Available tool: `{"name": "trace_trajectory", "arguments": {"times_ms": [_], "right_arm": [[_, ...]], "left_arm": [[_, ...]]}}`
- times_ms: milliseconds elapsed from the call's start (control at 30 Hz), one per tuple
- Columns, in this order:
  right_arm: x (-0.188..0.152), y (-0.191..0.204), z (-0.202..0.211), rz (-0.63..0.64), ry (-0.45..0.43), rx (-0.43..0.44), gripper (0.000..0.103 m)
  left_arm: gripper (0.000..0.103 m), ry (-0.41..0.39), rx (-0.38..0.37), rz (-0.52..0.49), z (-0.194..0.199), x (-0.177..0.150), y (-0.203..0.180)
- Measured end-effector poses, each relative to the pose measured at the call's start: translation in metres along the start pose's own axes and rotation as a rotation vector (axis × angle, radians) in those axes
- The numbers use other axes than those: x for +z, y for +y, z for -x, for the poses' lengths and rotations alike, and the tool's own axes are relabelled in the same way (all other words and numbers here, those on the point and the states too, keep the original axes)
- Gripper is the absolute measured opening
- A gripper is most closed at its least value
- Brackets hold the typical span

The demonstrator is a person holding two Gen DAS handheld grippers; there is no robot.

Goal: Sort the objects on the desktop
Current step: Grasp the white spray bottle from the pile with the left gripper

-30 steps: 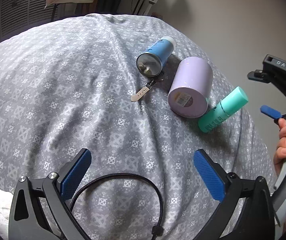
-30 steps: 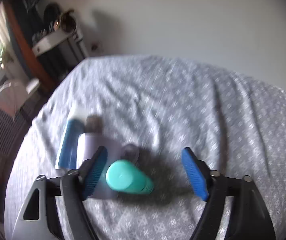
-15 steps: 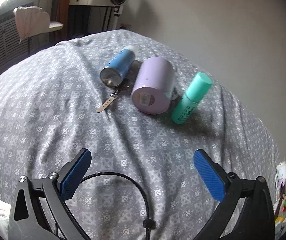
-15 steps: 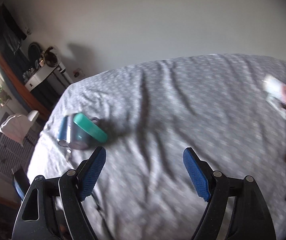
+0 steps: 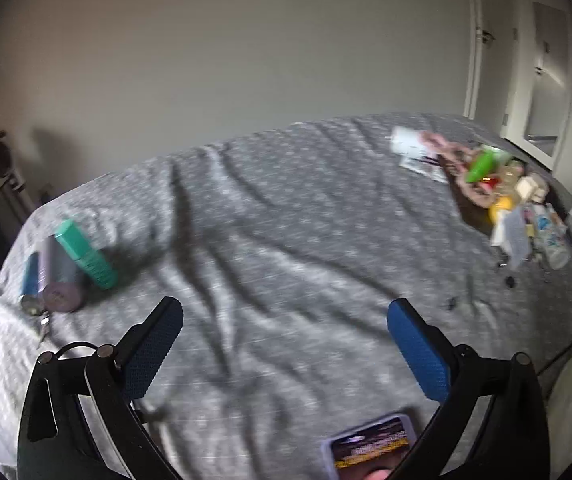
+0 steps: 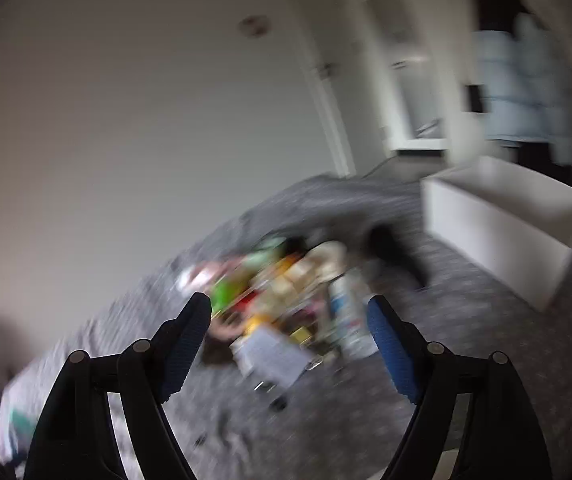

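Observation:
A grey patterned cover carries two groups of objects. At its left edge lie a teal bottle, a lilac cylinder and a blue can, side by side. A mixed pile with a green item lies at the far right. My left gripper is open over the bare middle, holding nothing. In the blurred right wrist view, my right gripper points at the same pile. Its jaws are opening with nothing between them.
A phone with a lit screen shows at the bottom edge of the left wrist view. A white box stands on the cover beyond the pile. A plain wall runs behind the bed, with doors at the right.
Both views have swung right. The three containers slid from the centre to the left edge of the left view. The pile came into view, and the right gripper now faces it.

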State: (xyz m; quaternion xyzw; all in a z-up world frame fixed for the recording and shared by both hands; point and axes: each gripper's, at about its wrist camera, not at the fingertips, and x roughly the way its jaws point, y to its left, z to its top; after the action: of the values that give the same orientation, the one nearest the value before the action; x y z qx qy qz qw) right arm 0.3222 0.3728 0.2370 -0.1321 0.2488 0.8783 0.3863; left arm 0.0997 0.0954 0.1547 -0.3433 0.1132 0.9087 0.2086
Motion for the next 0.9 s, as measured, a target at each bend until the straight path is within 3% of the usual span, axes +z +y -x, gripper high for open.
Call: {"name": "trace_trajectory", "arguments": {"times_ms": [167, 333, 400, 500, 600, 700, 900], "right_arm": [[0.006, -0.064, 0.007, -0.19, -0.136, -0.133, 0.085], [0.006, -0.113, 0.01, -0.407, -0.13, -0.169, 0.085], [0.006, -0.13, 0.017, -0.476, -0.153, -0.21, 0.086], [0.006, -0.16, 0.015, -0.579, -0.146, -0.239, 0.088], [0.0, -0.183, 0.0, -0.674, -0.069, -0.239, 0.088], [-0.004, -0.194, -0.01, -0.717, -0.025, -0.227, 0.088], [-0.011, -0.192, -0.018, -0.711, -0.008, -0.211, 0.088]], "left_arm": [[0.102, 0.04, -0.23, -0.12, -0.004, 0.043, -0.109], [0.102, 0.149, -0.448, -0.14, -0.028, 0.078, -0.203], [0.102, 0.186, -0.499, -0.18, -0.04, 0.087, -0.243], [0.102, 0.22, -0.54, -0.279, -0.057, 0.092, -0.297], [0.102, 0.258, -0.549, -0.375, -0.075, 0.091, -0.339], [0.095, 0.281, -0.505, -0.448, -0.098, 0.086, -0.373], [0.082, 0.37, -0.433, -0.45, -0.143, 0.073, -0.405]]}}
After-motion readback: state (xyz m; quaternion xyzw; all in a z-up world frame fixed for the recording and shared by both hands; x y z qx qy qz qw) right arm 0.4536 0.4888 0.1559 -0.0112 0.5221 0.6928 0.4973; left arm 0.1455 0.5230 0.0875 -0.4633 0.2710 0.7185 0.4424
